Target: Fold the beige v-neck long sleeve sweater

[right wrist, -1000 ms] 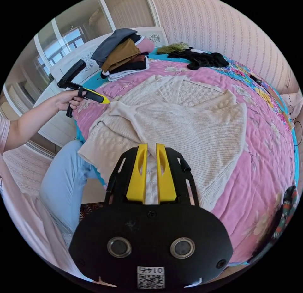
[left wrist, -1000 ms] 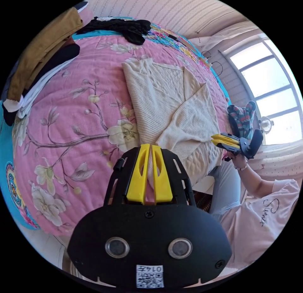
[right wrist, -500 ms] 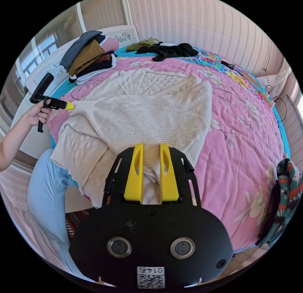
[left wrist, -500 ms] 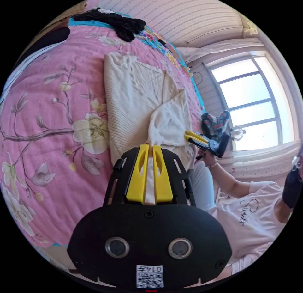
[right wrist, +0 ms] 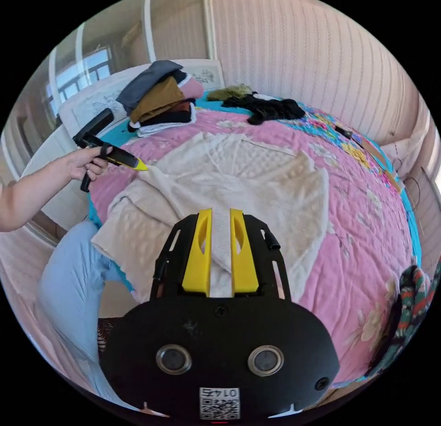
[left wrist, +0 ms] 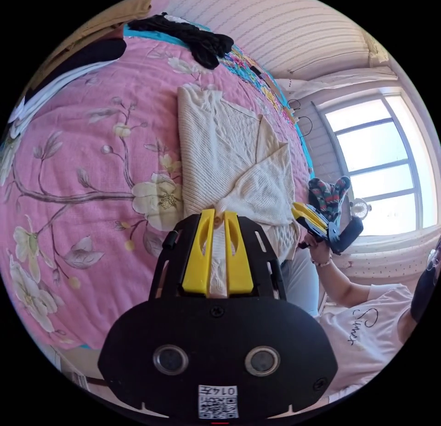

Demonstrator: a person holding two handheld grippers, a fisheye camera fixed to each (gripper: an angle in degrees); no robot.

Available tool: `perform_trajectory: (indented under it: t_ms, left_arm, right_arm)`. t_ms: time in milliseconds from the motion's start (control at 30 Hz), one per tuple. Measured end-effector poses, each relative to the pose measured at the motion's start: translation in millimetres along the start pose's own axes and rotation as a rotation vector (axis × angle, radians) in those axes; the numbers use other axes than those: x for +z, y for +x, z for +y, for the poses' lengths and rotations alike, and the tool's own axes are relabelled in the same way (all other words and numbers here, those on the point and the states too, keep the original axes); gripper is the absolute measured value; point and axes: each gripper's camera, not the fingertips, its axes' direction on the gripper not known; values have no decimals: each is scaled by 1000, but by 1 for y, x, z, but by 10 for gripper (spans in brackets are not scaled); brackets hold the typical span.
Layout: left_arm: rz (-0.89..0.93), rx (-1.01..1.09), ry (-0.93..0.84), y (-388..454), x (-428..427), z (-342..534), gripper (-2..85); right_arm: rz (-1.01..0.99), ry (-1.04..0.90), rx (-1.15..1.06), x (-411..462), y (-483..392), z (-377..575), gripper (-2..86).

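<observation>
Beige sweater lies at the near edge of a pink floral bed. Left claw and right claw each pinch its knit fabric.

sweater: on the bed, near edge
clothes pile: behind the sweater, at the headboard

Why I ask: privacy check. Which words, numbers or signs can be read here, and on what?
Dark cursive script on the pale pink T-shirt: warped and creased, not legible.
White coded sticker, left gripper view: digits too small and blurred to read.
White coded sticker, right gripper view: likewise unreadable.
</observation>
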Motion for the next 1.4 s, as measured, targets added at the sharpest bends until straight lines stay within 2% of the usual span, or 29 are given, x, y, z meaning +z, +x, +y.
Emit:
perform_trajectory:
  t_ms: [133,200,300,367,433,533,633,900,1033,1167,1233,1400]
  left_arm:
    - [-41,-12,30,-4,-19,5,39]
    - [-38,-33,55,-9,-26,8,35]
    - [81,-43,69,-14,-29,12,44]
    - [40,-36,65,-12,-29,13,46]
    - [-11,-23,50,-12,-27,11,38]
    - [35,-25,63,-18,-30,7,5]
    - [20,-9,112,-16,-43,-2,-7]
    - [-61,1,31,-20,-34,-22,-10]
    - [-25,-32,36,-28,-36,-24,-10]
    - [-3,-25,49,-23,-51,-22,-10]
    - [3,16,56,-15,-65,-17,-10]
    - [15,-55,71,-30,-69,-4,-7]
  right_arm:
    - [-81,-15,-160,32,-46,-32,67]
    - [-90,-27,-161,45,-52,-41,72]
    - [-118,-131,-110,73,-48,-48,76]
    - [-140,-138,-71,73,-43,-52,75]
    - [-125,-46,-63,58,-43,-53,65]
    - [-138,-22,-134,51,-53,-55,54]
    - [-121,-23,-189,53,-56,-60,53]
    - [-109,-75,-201,73,-41,-92,60]
    - [-4,-121,-218,93,-32,-98,49]
    - [-147,-123,-121,78,-4,-105,23]
    - [-296,-82,-86,60,14,-105,18]
    - [-503,-60,-75,54,47,-98,52]
